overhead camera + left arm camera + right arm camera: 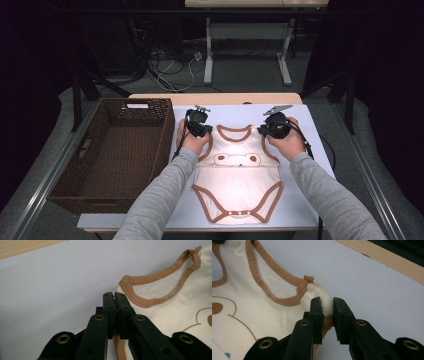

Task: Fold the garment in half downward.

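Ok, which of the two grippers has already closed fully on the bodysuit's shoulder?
The left gripper: its jaws are pressed together on the bodysuit at the shoulder edge. The right gripper has a gap between its jaws around the other shoulder.

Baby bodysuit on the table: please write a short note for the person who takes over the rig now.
Left gripper: fingers shut on the bodysuit at one shoulder strap edge.
Right gripper: fingers around the other shoulder, a gap remaining; cannot tell if the pinch is firm.
The bodysuit lies flat, face up, on the pale mat, crotch end toward the person. The brown wicker basket stands beside it on the person's left, with nothing inside.
Done: both shoulders reached.
Left, likely: close the right grip, then fold or lift the garment, perhaps into the basket.
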A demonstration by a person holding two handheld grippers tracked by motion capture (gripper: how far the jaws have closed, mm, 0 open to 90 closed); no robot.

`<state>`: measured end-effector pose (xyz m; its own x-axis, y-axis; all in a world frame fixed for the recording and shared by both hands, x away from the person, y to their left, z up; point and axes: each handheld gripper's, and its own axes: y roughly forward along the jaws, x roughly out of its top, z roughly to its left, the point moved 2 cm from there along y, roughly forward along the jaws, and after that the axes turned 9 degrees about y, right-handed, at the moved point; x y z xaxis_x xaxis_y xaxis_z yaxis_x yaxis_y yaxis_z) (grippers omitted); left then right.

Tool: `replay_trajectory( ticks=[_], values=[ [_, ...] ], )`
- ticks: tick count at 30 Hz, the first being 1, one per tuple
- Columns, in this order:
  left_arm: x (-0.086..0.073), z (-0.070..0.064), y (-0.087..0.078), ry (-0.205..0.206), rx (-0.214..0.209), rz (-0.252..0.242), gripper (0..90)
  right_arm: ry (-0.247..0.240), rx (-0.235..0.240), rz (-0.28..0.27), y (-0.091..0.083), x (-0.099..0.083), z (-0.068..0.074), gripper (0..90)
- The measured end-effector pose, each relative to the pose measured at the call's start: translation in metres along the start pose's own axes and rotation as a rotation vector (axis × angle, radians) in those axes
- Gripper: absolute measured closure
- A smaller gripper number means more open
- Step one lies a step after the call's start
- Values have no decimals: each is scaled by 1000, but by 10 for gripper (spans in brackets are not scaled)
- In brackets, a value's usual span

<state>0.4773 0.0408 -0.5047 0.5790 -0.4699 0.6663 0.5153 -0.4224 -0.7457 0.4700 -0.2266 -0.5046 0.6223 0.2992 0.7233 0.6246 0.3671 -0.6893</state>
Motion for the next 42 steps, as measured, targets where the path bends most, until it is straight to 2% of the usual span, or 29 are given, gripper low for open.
replay_trajectory(
  ticks=[4, 8, 12, 15, 17, 22, 24, 29, 32, 36, 42],
  values=[
    [-7, -4, -6, -3, -7, -10, 877, -14, -4, -15, -9, -3, 1, 781],
    [-14, -6, -11, -3, -5, -17, 877, 14, 9, -23, -15, -9, 2, 781],
    [-20, -10, -18, -7, -18, -31, 877, 4, 7, -32, -21, -14, 4, 781],
    [-24, -15, -26, 9, -20, -50, 877, -8, 4, -40, -27, -17, 9, 781],
    [-26, -19, -32, 11, -27, -66, 877, -34, -10, -36, -34, -20, 13, 781],
    [-33, -28, -44, 32, -39, -83, 877, -71, 4, -69, -49, -27, 24, 781],
    [-36, -32, -48, 21, -51, -99, 877, -75, 9, -79, -54, -31, 28, 781],
    [-47, -38, -57, 40, -48, -120, 877, -82, 29, -93, -63, -45, 35, 781],
    [-57, -41, -58, 36, -69, -108, 877, -70, 45, -101, -66, -55, 37, 781],
    [-69, -46, -58, 15, -91, -117, 878, -67, 52, -108, -71, -68, 38, 781],
    [-85, -57, -60, 35, -108, -117, 878, -47, 67, -141, -78, -91, 44, 781]
  ],
)
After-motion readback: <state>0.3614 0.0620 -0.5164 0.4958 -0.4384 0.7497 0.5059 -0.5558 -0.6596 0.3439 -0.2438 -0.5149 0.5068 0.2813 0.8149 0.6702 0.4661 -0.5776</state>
